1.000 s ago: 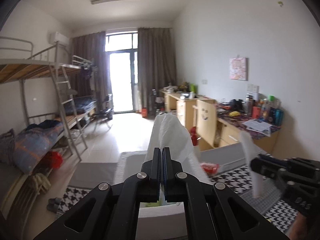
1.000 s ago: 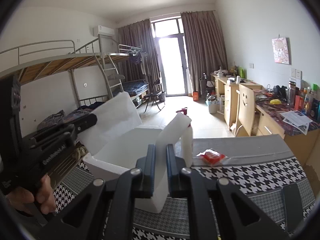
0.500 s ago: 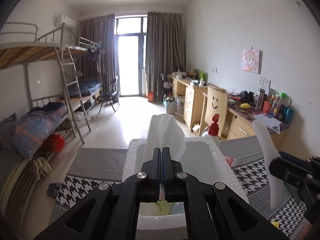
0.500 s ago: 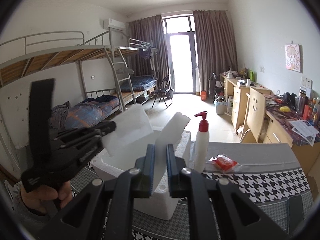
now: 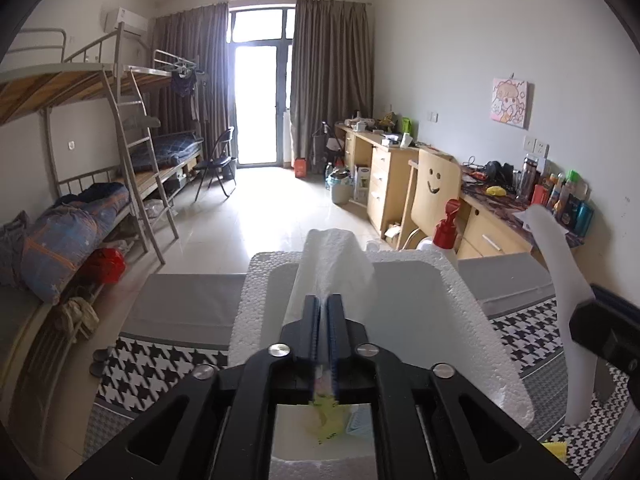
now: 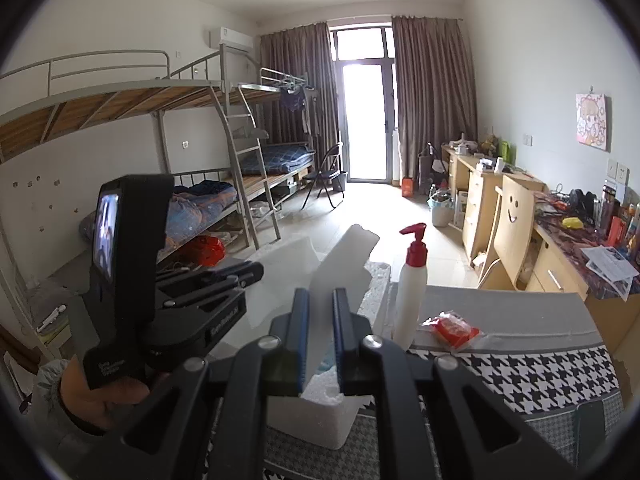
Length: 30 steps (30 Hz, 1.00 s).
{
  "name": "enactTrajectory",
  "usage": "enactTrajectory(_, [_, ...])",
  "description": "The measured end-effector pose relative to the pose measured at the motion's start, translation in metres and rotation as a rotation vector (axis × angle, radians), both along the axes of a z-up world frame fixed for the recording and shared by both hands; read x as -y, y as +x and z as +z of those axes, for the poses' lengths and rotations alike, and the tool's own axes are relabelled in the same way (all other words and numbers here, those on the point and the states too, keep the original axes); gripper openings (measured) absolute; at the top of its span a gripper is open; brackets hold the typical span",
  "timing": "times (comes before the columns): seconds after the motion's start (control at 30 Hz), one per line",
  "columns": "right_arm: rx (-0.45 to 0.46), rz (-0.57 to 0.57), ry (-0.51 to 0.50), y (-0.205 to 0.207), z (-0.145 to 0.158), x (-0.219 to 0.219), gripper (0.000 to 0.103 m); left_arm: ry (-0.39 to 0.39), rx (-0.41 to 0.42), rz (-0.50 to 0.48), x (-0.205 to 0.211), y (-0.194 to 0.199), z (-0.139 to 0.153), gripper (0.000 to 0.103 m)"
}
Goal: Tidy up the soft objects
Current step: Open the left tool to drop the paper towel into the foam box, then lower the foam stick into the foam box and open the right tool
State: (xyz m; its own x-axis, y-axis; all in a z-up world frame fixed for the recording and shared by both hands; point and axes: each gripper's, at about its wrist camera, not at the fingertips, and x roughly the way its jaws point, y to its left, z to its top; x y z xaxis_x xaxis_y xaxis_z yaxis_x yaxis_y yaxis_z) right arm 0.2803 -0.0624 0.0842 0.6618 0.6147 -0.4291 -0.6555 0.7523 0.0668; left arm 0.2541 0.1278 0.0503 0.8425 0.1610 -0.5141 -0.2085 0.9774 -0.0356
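Foam sheet (image 5: 330, 270) pinched in the left hand-held gripper (image 5: 324, 312), raised above the styrofoam box (image 5: 472, 320); right hand-held gripper (image 6: 318, 312) clamps a second foam strip (image 6: 344, 264) beside the pump bottle (image 6: 412, 284) on the bench (image 6: 520, 320).

A shared dormitory room: metal bunk beds (image 5: 100, 152) with a ladder (image 6: 252, 184) and rolled bedding (image 5: 68, 236) line one wall, wooden desks (image 5: 384, 168) cluttered with bottles (image 5: 568, 200) line the other, and curtains (image 5: 332, 80) flank a balcony door (image 5: 260, 104) beneath a wall air conditioner (image 5: 124, 20).
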Motion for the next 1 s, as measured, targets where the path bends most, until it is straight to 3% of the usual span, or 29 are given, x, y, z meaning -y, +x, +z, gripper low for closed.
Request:
enactTrajectory(0.03, [0.0,-0.005,0.0,0.001,0.0,0.0,0.013,0.002,-0.001,0.001,-0.001,-0.001,0.0,0.033])
enactTrajectory(0.07, [-0.003,-0.007,-0.001,0.002,-0.001,-0.001,0.013,0.004,0.0,-0.001,-0.001,-0.003,0.001,0.062])
enactTrajectory(0.13, [-0.013,-0.008,-0.003,0.004,0.0,-0.003,0.013,0.013,0.03,0.016,-0.003,-0.008,0.005,0.086])
enactTrajectory(0.53, [-0.023,-0.015,-0.025,0.007,-0.002,-0.017,0.013,0.021,0.083,0.073,-0.02,-0.033,0.012,0.101])
enactTrajectory(0.73, [-0.036,-0.012,-0.021,0.012,0.001,-0.026,0.013,0.047,0.089,0.129,-0.032,-0.042,0.01,0.102])
enactTrajectory(1.0, [-0.068,-0.002,-0.044,0.02,-0.005,-0.043,0.013,0.023,0.1,0.17,-0.052,-0.059,0.004,0.102])
